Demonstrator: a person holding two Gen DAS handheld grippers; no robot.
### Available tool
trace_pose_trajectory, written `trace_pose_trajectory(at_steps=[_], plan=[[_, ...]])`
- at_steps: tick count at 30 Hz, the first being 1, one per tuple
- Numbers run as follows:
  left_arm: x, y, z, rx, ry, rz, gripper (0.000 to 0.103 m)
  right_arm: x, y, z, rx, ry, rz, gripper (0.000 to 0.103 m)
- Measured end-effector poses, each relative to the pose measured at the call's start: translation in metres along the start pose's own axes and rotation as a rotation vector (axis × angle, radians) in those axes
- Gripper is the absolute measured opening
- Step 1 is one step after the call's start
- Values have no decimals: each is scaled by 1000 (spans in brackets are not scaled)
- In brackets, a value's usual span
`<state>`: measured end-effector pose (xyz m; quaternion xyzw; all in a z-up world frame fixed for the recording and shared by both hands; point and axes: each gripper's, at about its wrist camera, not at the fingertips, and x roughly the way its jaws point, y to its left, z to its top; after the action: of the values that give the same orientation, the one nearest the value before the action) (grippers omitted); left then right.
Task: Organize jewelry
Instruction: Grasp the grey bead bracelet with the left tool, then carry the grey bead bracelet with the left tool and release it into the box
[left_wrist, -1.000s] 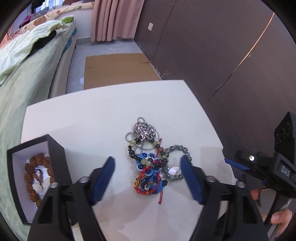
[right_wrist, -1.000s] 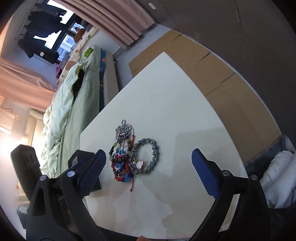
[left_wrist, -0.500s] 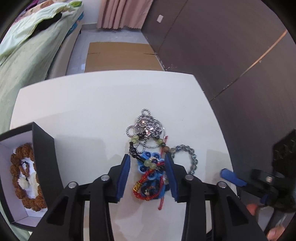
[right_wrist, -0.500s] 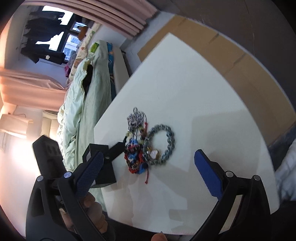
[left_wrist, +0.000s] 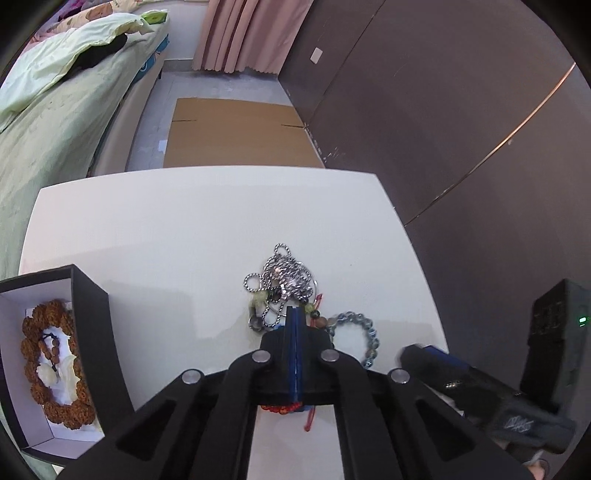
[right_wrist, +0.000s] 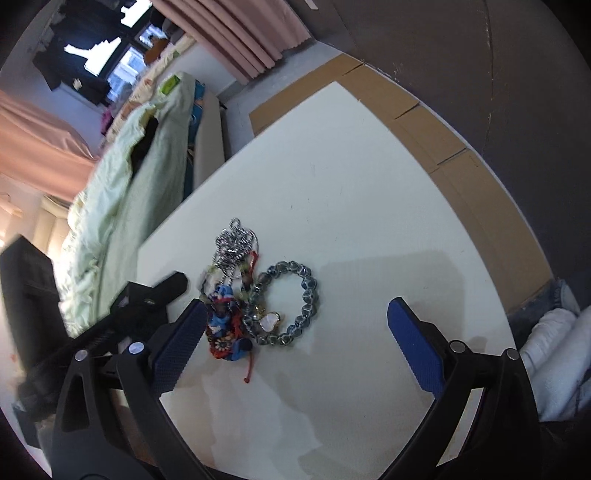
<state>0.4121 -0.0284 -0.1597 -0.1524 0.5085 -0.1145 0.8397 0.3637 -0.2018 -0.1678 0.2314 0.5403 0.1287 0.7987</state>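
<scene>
Left jaws pressed together, right jaws spread; 1 jewelry heap (right_wrist: 255, 295), 1 box (left_wrist: 92, 332).

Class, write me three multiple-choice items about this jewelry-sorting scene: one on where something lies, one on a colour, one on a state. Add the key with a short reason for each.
1. Where does the brown bead bracelet lie?
A. in the open black box
B. on the bed
C. in the jewelry pile

2. What colour are the gripper pads?
A. red
B. blue
C. green

3. How do the two grippers stand?
A. both open
B. left open, right shut
C. left shut, right open

Key:
1 A, the brown beads rest on the white lining of the box at the table's left edge.
2 B, blue pads show on both tools.
3 C, the left gripper's pads meet with no gap over the jewelry pile, while the right gripper's fingers stand wide apart.
</scene>
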Motion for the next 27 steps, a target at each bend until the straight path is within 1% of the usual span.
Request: trace_pose_trajectory(at_steps=[4, 6, 7, 9, 10, 11, 12, 13, 15, 17, 18, 19, 20, 23, 24, 25, 26, 27], plan=[[-2, 3, 0, -9, 2, -10, 0, 9, 11, -2, -46, -17, -84, 98], [-1, 3, 1, 5, 11, 10, 0, 14, 16, -1, -72, -20, -127, 98], [2, 4, 1, 3, 22, 9, 0, 16, 17, -1, -81, -21, -136, 96], [9, 8, 1, -26, 57, 7, 0, 21, 22, -1, -116, -13, -162, 80], [12, 10, 1, -40, 74, 3, 11, 24, 23, -1, -130, -4, -176, 72], [14, 13, 1, -53, 83, -7, 22, 30, 25, -2, -148, 13, -203, 71], [14, 14, 1, -69, 81, -18, 50, 31, 26, -2, -156, 16, -214, 70], [13, 15, 1, -77, 70, -17, 64, 32, 28, -3, -175, 10, -231, 70], [11, 15, 3, -77, 49, -3, 63, 35, 31, -4, -209, 0, -264, 68], [13, 16, 3, -88, 59, -16, 55, 38, 34, -4, -240, -8, -301, 59], [17, 17, 3, -98, 75, -23, 47, 40, 35, -5, -257, -9, -322, 57], [20, 18, 3, -106, 86, -25, 44, 40, 35, -5, -267, -10, -332, 54], [24, 20, 2, -119, 97, -24, 43, 41, 36, -5, -281, -13, -349, 52], [33, 25, 1, -142, 119, -15, 37, 43, 37, -7, -316, -21, -394, 49], [37, 29, 0, -161, 125, -23, 35, 45, 38, -8, -330, -22, -408, 49], [36, 29, 0, -165, 116, -23, 29, 46, 39, -9, -343, -22, -418, 49], [38, 29, 0, -164, 123, -26, 24, 47, 40, -11, -352, -22, -425, 49], [39, 30, 0, -174, 129, -49, 18, 48, 41, -12, -366, -25, -431, 48]])
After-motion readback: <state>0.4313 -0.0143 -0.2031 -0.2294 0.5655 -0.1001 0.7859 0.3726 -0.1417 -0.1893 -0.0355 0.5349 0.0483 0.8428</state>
